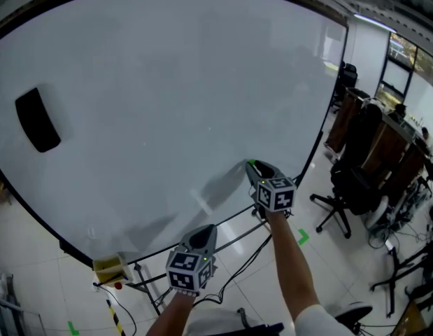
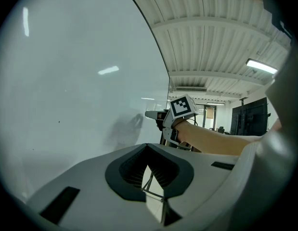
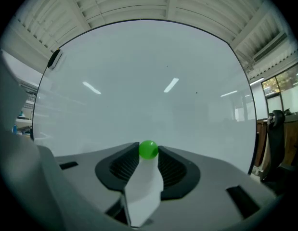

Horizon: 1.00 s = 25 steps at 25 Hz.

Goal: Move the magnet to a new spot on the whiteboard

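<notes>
Green magnet [image 3: 149, 149] pinched at the jaw tips of right gripper [image 3: 149, 151], whiteboard [image 3: 149, 81] close ahead of it, left gripper [image 2: 148, 147] empty, jaws together, behind the right one

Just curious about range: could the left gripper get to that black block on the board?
Probably yes, with a long stretch: only bare whiteboard lies between the left gripper and the black block.

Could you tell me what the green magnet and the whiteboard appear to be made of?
The green magnet looks like smooth plastic: it is an evenly coloured ball with a soft sheen, and any metal core is hidden. The whiteboard looks like a glossy coated or enamelled sheet, since bright reflections streak its surface.
</notes>
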Each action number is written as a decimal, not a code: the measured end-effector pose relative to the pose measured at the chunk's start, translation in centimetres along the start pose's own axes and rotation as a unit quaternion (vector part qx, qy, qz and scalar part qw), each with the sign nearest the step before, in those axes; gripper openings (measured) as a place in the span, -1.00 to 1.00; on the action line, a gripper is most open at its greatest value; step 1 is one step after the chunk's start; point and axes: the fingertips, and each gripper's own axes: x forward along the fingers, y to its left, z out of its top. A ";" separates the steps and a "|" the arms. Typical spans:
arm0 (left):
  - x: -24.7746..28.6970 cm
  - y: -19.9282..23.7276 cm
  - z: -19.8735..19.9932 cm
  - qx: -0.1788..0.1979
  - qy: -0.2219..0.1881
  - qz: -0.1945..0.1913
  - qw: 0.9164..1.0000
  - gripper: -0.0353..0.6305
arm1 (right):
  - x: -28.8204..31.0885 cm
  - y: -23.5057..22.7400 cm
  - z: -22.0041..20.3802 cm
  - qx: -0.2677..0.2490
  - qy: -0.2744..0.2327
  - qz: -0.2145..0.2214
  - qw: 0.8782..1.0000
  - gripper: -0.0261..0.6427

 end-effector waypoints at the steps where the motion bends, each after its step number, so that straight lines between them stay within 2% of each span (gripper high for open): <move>1: 0.0 0.1 0.1 0.000 -0.001 0.002 1.000 -0.90 | 0.4 0.0 -0.1 0.000 0.002 0.001 1.000 -0.52; 11: 0.1 0.6 0.1 -0.006 -0.007 0.014 1.000 -0.90 | 2.1 0.2 -0.1 0.001 0.004 0.013 1.000 -0.51; 14: 0.1 0.7 -0.1 -0.009 -0.004 0.017 1.000 -0.90 | 2.0 0.2 -0.1 -0.002 -0.001 0.006 1.000 -0.50; 17: 0.0 0.8 -0.3 -0.010 -0.003 0.018 1.000 -0.90 | 1.6 0.1 -0.2 -0.008 -0.002 -0.008 1.000 -0.40; 23: -0.2 0.7 -1.0 -0.013 0.011 0.020 1.000 -0.90 | -3.4 0.6 -1.0 0.022 -0.023 -0.003 0.999 -0.37; 24: -0.3 0.5 -1.1 -0.013 0.014 0.019 1.000 -0.90 | -4.7 0.7 -1.3 0.032 -0.027 0.001 0.999 -0.40; 25: -0.3 0.1 -1.2 -0.013 0.017 0.018 1.000 -0.90 | -6.0 0.8 -1.6 0.042 -0.033 0.004 0.999 -0.55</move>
